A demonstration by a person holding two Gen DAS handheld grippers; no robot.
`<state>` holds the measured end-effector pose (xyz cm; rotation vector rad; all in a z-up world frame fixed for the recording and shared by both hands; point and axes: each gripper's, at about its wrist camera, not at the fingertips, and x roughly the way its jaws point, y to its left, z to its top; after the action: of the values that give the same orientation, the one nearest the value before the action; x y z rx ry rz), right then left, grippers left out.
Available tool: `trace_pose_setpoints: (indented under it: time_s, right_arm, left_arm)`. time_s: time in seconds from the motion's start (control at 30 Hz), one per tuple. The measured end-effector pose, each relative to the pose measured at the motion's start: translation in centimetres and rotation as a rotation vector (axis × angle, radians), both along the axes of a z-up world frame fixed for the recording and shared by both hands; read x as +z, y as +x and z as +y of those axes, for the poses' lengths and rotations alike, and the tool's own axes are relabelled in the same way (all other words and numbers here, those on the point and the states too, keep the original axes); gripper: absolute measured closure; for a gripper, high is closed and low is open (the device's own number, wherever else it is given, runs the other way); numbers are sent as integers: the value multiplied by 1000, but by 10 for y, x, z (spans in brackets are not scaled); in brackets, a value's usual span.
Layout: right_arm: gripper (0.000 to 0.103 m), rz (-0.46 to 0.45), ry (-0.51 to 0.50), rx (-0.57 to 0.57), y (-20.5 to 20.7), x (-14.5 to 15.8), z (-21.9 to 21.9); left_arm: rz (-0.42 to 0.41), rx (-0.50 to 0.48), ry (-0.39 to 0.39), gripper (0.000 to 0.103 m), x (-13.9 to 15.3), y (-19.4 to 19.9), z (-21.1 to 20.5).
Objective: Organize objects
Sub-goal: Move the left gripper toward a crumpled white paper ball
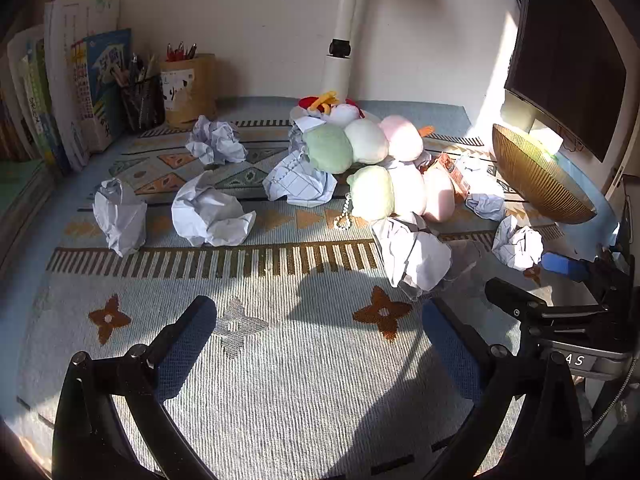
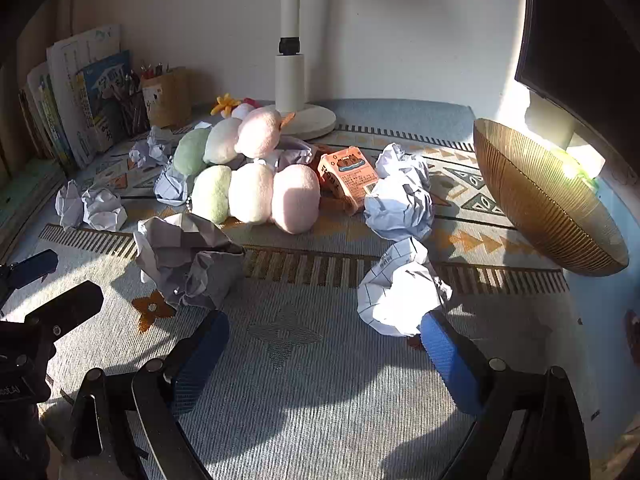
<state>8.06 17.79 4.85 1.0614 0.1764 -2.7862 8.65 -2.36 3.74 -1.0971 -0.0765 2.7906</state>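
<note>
Nothing picked up yet — left gripper [image 1: 320, 340] and right gripper [image 2: 324, 344] both spread wide and empty above the patterned mat [image 2: 320, 400], crumpled paper ball [image 2: 400, 300] just beside the right fingertip, probably first into the wicker bowl [image 2: 548, 208].
</note>
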Motion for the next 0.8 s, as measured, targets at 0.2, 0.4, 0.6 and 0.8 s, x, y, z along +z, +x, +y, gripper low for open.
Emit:
trace_pose_setpoints:
  time_s: [0.2, 0.4, 0.6, 0.8]
  right_arm:
    - [31, 83, -127, 41, -13, 15, -8]
    - [43, 21, -150, 64, -24, -1, -9]
    - [43, -2, -126, 30, -29, -6, -11]
    - [43, -14, -98, 17, -31, -7, -14]
  left_arm:
    - [151, 66, -48, 1, 22, -19, -5]
    - [120, 114, -63, 1, 2, -33, 2]
    - [99, 99, -96, 1, -2, -34, 7]
    - [91, 95, -79, 1, -1, -35, 5]
